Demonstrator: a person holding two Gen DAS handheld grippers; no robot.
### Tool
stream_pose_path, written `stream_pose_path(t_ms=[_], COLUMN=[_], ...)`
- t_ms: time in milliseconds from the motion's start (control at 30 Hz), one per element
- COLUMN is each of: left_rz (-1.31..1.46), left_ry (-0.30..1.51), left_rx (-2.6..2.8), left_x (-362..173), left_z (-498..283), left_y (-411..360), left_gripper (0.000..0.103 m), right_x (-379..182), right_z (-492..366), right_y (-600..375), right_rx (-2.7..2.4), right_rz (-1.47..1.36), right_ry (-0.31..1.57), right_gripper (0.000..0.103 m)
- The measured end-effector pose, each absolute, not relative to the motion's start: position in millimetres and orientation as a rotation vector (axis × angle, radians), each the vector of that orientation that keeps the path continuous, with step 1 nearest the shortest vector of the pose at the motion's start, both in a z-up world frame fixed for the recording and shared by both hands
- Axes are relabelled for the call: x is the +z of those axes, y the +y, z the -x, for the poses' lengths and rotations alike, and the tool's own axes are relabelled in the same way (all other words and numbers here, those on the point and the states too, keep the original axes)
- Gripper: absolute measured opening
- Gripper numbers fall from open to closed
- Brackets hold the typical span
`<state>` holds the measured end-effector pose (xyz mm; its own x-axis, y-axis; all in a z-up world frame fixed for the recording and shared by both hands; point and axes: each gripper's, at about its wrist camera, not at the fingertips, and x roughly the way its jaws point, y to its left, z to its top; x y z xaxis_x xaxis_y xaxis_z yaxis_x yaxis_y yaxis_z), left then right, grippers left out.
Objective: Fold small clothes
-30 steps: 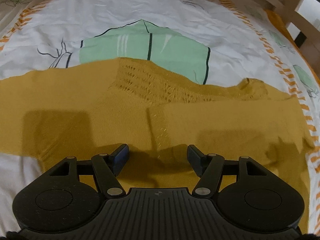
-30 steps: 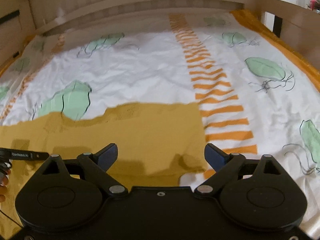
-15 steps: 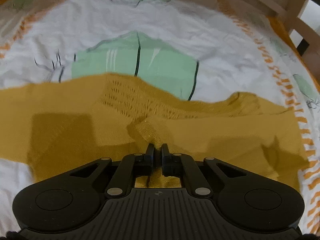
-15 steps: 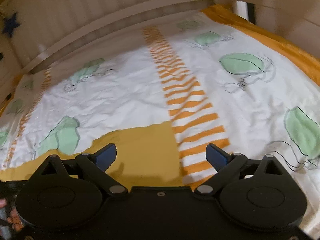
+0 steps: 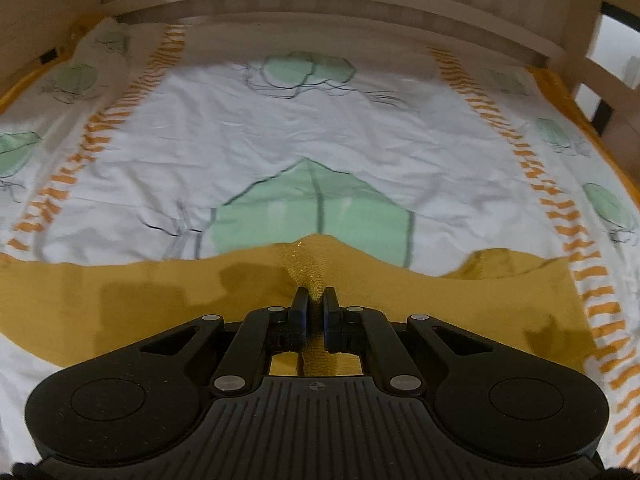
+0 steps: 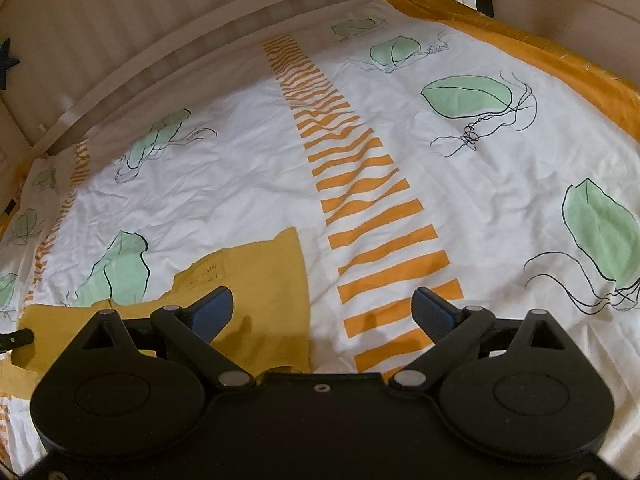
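The left hand-held gripper (image 5: 316,300) pinches the garment (image 5: 120,300), starting a fold; the right hand-held gripper (image 6: 322,308) gapes empty and should next grab an edge.

Mustard garment (image 5: 120,304) on patterned bedsheet (image 5: 360,140)

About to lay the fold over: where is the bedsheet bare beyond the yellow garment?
Bare bedsheet lies beyond the yellow knit garment, up to the wooden bed rail. To its right, the orange striped band and the sheet past it are free too. The near strip is taken by the garment.
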<state>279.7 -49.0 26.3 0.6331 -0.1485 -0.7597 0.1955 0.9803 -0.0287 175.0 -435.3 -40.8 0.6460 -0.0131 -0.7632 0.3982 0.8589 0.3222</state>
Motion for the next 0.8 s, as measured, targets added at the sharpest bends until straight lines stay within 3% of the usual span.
stream_pose_path(t_ms=[800], left_rz=[-0.189], left_ry=[1.026], left_rx=[0.074], left_x=[-49], left_z=[-317], left_y=[-14], left_gripper=[0.013], right_x=[-49], right_z=[-181], right_y=[-426], right_rx=[-0.215], right_rz=[-0.496], right_ry=[0.881], right_gripper=[0.097])
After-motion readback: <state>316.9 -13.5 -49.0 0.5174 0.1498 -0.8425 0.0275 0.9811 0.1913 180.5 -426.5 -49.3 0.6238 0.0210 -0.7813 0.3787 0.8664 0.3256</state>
